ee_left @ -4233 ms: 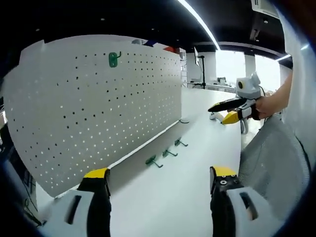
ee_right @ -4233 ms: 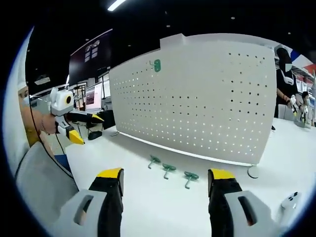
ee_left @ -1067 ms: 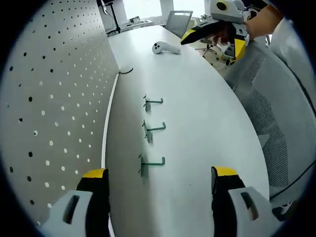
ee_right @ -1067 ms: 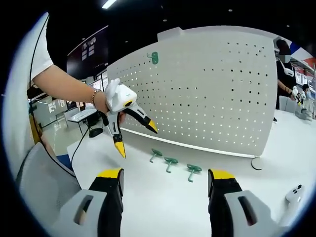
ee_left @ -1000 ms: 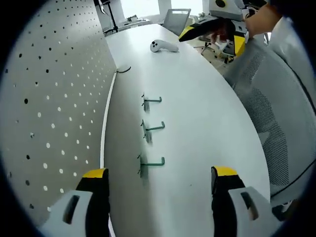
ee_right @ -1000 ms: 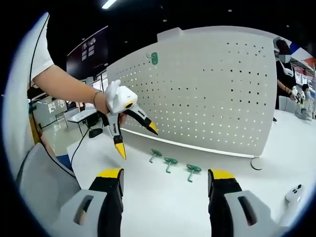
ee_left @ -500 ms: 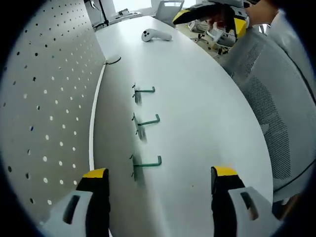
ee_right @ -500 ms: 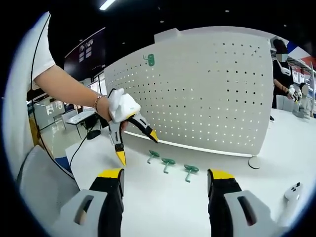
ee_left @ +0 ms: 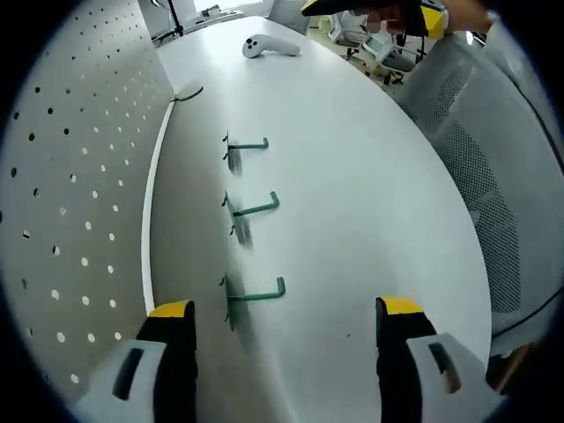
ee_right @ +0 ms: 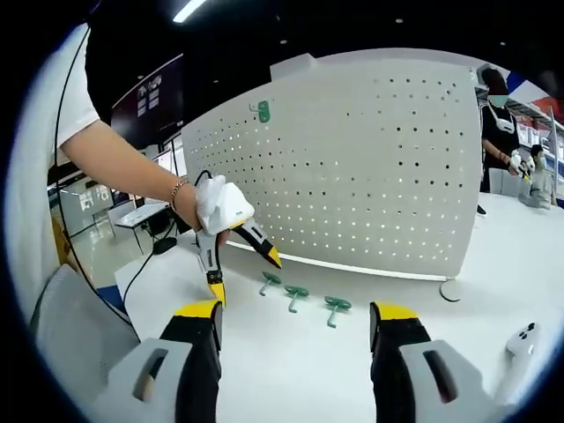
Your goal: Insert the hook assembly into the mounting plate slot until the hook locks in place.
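Three green hooks lie in a row on the white table beside the white pegboard (ee_left: 70, 203): the nearest hook (ee_left: 256, 295), the middle hook (ee_left: 252, 209) and the far hook (ee_left: 247, 145). My left gripper (ee_left: 286, 308) is open, and the nearest hook lies just ahead between its jaws. In the right gripper view the left gripper (ee_right: 245, 277) hangs open just left of the hooks (ee_right: 295, 293), held by a gloved hand. A fourth green hook (ee_right: 262, 111) sits mounted high on the pegboard (ee_right: 370, 167). My right gripper (ee_right: 297, 310) is open and holds nothing, back from the hooks.
A white controller (ee_left: 269, 46) and a thin cable (ee_left: 187, 92) lie at the table's far end. A grey mesh chair (ee_left: 507, 185) stands along the table's curved edge. A round disc (ee_right: 450, 289) lies by the pegboard's foot. People stand at the back right (ee_right: 498, 132).
The left gripper has come lower and closer to the row of hooks, which now look larger in its view. The right gripper has barely moved. The hooks lie as before.
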A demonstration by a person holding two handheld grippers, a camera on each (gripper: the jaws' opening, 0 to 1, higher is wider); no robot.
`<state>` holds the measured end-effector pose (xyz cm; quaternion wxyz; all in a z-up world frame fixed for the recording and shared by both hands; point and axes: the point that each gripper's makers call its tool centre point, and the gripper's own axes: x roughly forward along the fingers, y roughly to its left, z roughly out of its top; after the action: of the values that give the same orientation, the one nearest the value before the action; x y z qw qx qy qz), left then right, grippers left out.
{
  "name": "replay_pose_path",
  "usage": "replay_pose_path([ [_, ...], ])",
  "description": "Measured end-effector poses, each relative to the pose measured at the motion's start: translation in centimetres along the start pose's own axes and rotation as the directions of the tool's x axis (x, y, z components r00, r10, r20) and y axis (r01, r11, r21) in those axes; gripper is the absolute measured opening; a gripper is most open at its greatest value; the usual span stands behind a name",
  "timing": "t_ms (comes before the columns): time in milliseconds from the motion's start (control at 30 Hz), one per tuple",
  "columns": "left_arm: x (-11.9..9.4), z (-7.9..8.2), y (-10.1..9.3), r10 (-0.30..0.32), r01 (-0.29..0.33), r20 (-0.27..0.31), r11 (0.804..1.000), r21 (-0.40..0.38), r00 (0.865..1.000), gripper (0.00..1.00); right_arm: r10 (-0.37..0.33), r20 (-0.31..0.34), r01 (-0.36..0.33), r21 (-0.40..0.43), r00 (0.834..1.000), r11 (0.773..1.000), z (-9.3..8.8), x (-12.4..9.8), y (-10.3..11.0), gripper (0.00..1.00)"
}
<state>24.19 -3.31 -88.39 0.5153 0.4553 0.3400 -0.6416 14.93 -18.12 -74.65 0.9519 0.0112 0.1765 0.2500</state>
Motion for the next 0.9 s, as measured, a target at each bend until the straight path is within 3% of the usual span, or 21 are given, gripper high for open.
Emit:
replay_pose_path([
  [533,0.4,-0.4,0.0,-0.023,0.024,0.009,0.999,-0.033,1.0,0.86,-0.022,0.016,0.022,0.012,1.0,1.0,0.3,-0.3,-0.5,0.63],
  [900,-0.2,-0.4,1.8,0.003,0.001,0.045,0.996,-0.089,0.999,0.61,-0.022,0.008,0.022,0.019,1.0,1.0,0.1,-0.3,-0.5,0.62],
])
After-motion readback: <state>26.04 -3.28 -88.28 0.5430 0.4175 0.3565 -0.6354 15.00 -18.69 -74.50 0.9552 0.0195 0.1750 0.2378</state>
